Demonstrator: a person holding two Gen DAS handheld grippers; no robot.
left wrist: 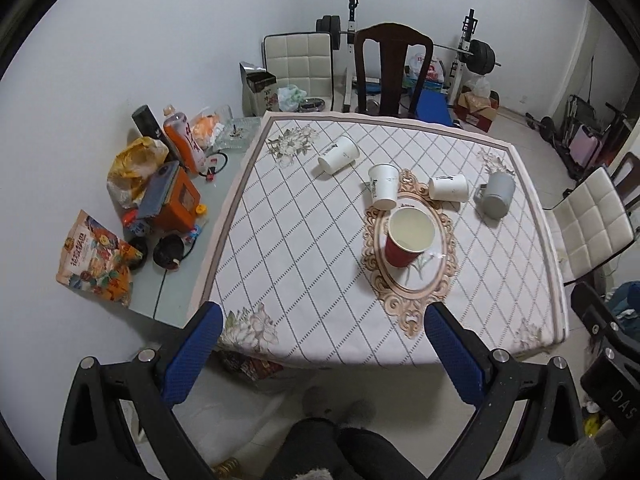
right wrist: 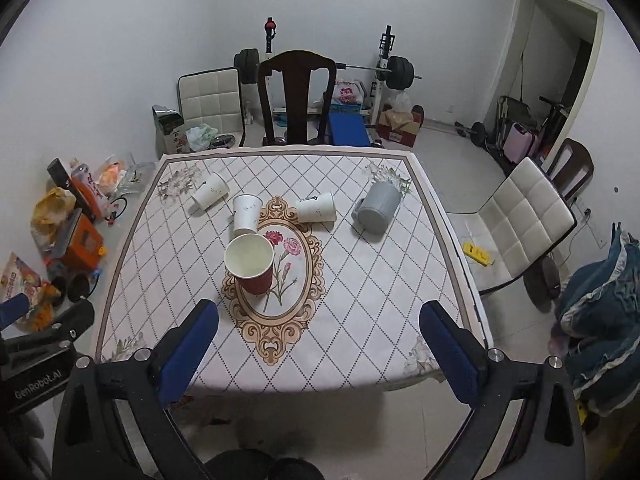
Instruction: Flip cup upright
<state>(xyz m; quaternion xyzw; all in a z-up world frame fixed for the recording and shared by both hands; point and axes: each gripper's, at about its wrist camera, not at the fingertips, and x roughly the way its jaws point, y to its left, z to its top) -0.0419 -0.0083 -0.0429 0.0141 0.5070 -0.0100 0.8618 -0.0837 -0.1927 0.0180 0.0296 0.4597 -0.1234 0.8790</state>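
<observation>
A red paper cup (left wrist: 408, 239) (right wrist: 251, 265) stands upright on the oval medallion of the tablecloth. Behind it three white paper cups lie on their sides: a far left one (left wrist: 339, 155) (right wrist: 210, 196), a middle one (left wrist: 383, 186) (right wrist: 246, 213) and a right one (left wrist: 449, 188) (right wrist: 316, 207). A grey mug (left wrist: 496, 195) (right wrist: 377, 207) lies on its side at the right. My left gripper (left wrist: 323, 332) and my right gripper (right wrist: 319, 330) are both open and empty, held back over the near table edge.
Snack bags, an orange box (left wrist: 176, 204) and bottles crowd the grey side table (left wrist: 218, 184) at the left. A dark wooden chair (right wrist: 297, 98) stands behind the table and a white padded chair (right wrist: 524, 220) to its right. Gym gear lines the back wall.
</observation>
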